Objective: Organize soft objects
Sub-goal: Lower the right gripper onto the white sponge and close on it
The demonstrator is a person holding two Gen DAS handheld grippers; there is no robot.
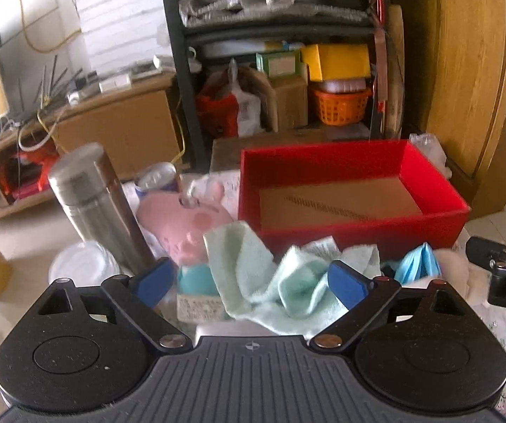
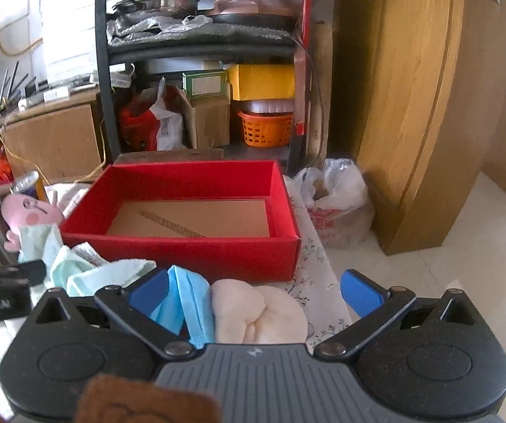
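1. The left gripper point(image 1: 253, 282) has its blue fingers point(image 1: 346, 283) spread wide, gripping nothing. A crumpled mint-green towel point(image 1: 270, 275) sits right between them, lying loose on the table; whether the pads touch it is hard to tell.
2. The right gripper point(image 2: 254, 294) is spread apart too, nothing clamped. Between its fingers point(image 2: 148, 290) sit a blue face mask point(image 2: 186, 306), up against the left finger, and a cream plush thing point(image 2: 260, 312) just right of the mask.
3. Both soft piles sit on the near edge of the table point(image 2: 314, 264), which has a floral cloth on it.
4. Just past them is the red box point(image 2: 182, 250), open top, with only a brown cardboard sheet on the bottom. None of the soft stuff is in it.
5. Left of the box there's a pink pig plush point(image 1: 182, 222) lying next to the towel, with a teal item point(image 1: 196, 278) just near of it, partly under the towel.
6. Further left stands a steel thermos point(image 1: 94, 208), with a can point(image 1: 157, 176) behind the pig.
7. Far side: a black shelf rack point(image 2: 196, 49) loaded with pots, boxes and an orange basket point(image 2: 265, 128). A white plastic bag point(image 2: 337, 204) is on the floor to the right of the box, beside a wooden cabinet point(image 2: 411, 105).
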